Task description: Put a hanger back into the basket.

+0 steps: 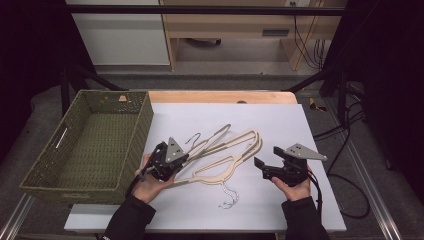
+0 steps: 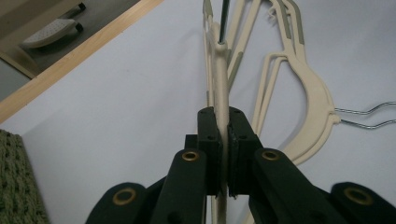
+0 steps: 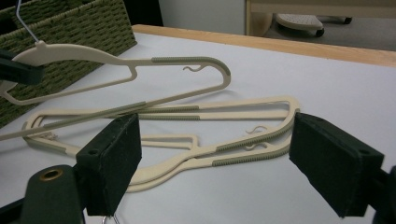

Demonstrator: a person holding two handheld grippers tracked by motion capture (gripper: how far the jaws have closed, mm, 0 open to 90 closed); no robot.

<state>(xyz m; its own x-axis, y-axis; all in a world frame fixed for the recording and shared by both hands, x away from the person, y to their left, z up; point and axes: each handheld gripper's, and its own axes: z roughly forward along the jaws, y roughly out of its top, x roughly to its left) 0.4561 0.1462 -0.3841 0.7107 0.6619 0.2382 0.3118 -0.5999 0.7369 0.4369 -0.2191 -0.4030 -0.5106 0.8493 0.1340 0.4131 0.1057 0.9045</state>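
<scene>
Woven green basket (image 1: 131, 132) far left, nothing inside. Three cream hangers: top hanger (image 1: 210, 141) clamped in left gripper (image 1: 172, 162), lifted mid-table; two hangers (image 1: 235, 157) lie flat. Right gripper (image 1: 267, 157) gapes, holding nothing.

Left gripper (image 1: 176, 161) clamps one cream hanger (image 1: 210, 141) and holds it above the white sheet (image 1: 270, 200). Two more hangers (image 1: 235, 162) lie stacked on the sheet just beside it. Right gripper (image 1: 267, 159) sits apart to the right, jaws spread. The woven basket (image 1: 47, 172) stands at the left edge.
</scene>
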